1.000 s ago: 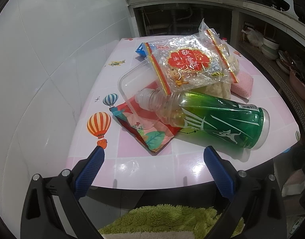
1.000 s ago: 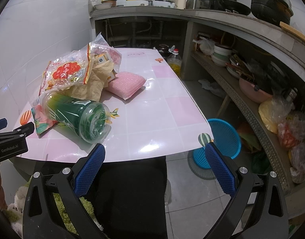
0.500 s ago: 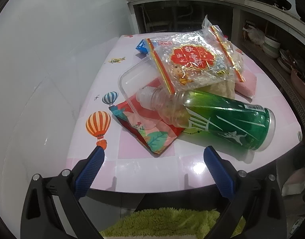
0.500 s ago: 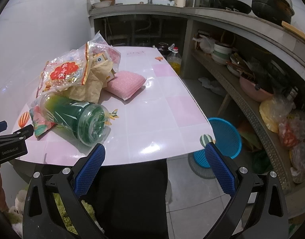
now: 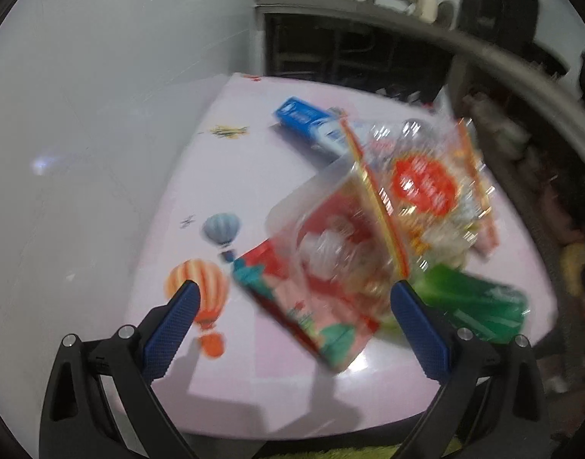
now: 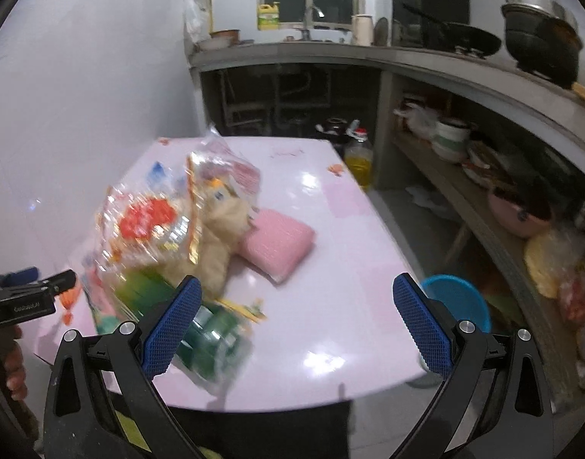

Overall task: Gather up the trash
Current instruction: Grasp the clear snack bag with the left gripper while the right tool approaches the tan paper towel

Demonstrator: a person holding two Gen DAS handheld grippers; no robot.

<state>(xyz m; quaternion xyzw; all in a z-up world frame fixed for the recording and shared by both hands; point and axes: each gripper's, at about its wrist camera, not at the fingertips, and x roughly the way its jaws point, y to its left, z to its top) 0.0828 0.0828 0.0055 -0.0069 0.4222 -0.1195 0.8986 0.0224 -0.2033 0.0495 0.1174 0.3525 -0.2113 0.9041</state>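
Observation:
A heap of trash lies on the pink table [image 5: 254, 176]: a clear snack bag with a red label [image 5: 422, 187], a clear plastic tub [image 5: 330, 225], a red flowered packet [image 5: 307, 306], a green plastic bottle [image 5: 480, 306] on its side and a blue tube box [image 5: 307, 122]. My left gripper [image 5: 292, 325] is open, low over the table's near edge, with the red packet between its fingers' line of sight. My right gripper [image 6: 296, 321] is open above the near edge, its left finger [image 6: 174, 321] in front of the green bottle [image 6: 212, 336]. Both views are blurred.
A pink sponge [image 6: 277, 244] and a crumpled beige bag [image 6: 220, 237] lie beside the heap. A blue basket [image 6: 460, 306] stands on the floor to the table's right. Shelves with bowls and bags [image 6: 483, 176] run along the right. A white tiled wall [image 5: 82, 134] borders the left.
Both grippers have moved forward over the table's near edge, so the trash heap appears closer and larger. Both stay open. The heap itself has not moved.

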